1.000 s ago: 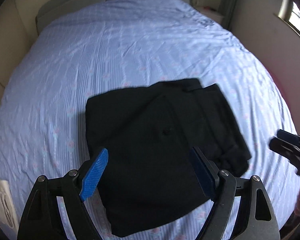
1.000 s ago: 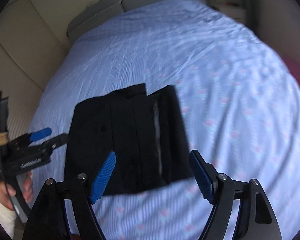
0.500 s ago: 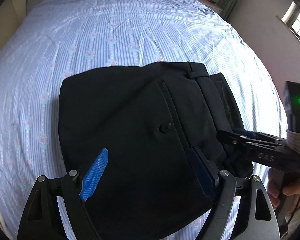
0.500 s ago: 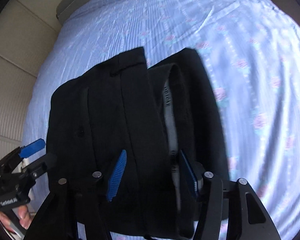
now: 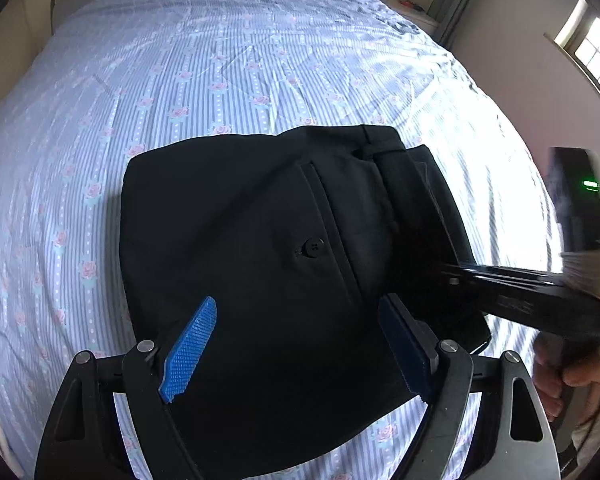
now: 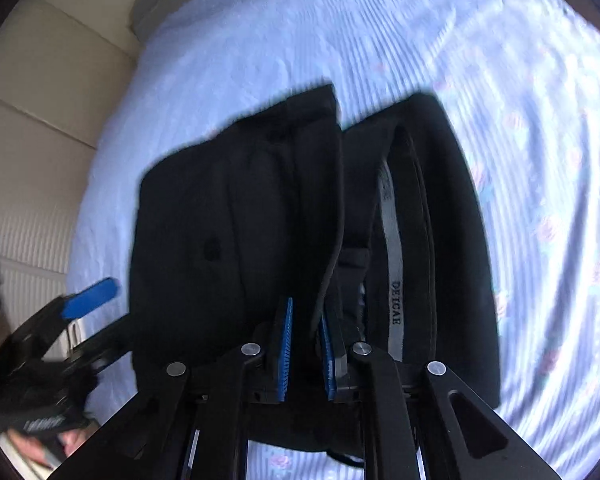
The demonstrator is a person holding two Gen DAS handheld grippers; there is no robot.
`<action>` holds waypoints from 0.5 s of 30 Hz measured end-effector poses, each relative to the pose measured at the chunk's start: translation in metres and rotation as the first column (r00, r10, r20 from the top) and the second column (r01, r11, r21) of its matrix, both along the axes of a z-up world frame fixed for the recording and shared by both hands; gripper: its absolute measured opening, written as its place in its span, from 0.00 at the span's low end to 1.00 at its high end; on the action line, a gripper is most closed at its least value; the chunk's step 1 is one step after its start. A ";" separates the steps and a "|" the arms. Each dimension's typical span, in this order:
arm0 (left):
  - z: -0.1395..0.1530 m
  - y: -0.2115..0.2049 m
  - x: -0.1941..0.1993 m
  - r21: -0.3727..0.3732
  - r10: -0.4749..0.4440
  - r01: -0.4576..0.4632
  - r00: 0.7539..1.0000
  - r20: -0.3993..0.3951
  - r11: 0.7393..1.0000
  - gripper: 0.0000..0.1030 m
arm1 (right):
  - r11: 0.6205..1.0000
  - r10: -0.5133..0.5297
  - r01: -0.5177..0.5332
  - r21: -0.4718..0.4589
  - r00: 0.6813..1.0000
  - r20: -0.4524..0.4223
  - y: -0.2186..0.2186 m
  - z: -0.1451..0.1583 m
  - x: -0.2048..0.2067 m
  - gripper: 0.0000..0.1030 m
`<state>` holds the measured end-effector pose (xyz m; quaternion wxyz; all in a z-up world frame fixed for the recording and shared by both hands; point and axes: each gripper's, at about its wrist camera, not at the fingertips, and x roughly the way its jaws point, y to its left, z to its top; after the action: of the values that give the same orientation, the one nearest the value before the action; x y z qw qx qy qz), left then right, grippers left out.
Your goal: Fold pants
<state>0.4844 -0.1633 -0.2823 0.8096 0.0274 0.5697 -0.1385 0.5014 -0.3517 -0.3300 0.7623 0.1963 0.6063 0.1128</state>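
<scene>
Right hand-held gripper (image 6: 305, 354): blue pads nearly together, pinching a raised fold of the black pants (image 5: 284, 264) along the waistband edge; its jaws have just been closing, with cloth between them. Left hand-held gripper (image 5: 296, 354): jaws spread wide, hovering above the near part of the pants, holding nothing; whether the pads brush the cloth cannot be told.

Pants: folded into a compact dark bundle, lying on the near part of the bed (image 5: 220, 60), on a striped floral sheet. Button (image 5: 312, 247) and pocket seam face up. Waistband side lies toward the right hand-held gripper; the smooth folded side lies toward the left one.

Key relation: the bundle's long axis runs away from both grippers, up the bed. Right hand is nearer the open waistband edge and already grips it; a further fold would likely carry that edge across toward the left side.
</scene>
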 end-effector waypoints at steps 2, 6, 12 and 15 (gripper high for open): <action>-0.001 -0.001 0.000 0.001 0.001 -0.001 1.000 -0.009 1.000 0.81 | 0.999 -0.052 0.051 -0.008 0.999 -0.016 -0.003 -0.005 0.001 0.10; -0.001 -0.005 0.001 0.000 0.000 0.000 1.000 -0.021 1.000 0.81 | 0.988 -0.148 0.148 -0.029 0.989 0.012 -0.020 0.005 -0.013 0.07; -0.010 -0.015 0.000 0.012 -0.022 0.023 0.999 -0.037 1.000 0.81 | 0.969 -0.227 0.227 -0.098 0.974 0.015 -0.047 0.003 -0.010 0.07; -0.016 -0.018 -0.003 0.006 -0.026 0.026 0.998 -0.057 1.000 0.81 | 0.961 -0.246 0.248 -0.126 0.969 0.032 -0.051 0.005 -0.009 0.07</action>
<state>0.4816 -0.1808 -0.2982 0.7911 0.0337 0.5926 -0.1478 0.4923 -0.4030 -0.3254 0.7862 0.2200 0.5772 -0.0210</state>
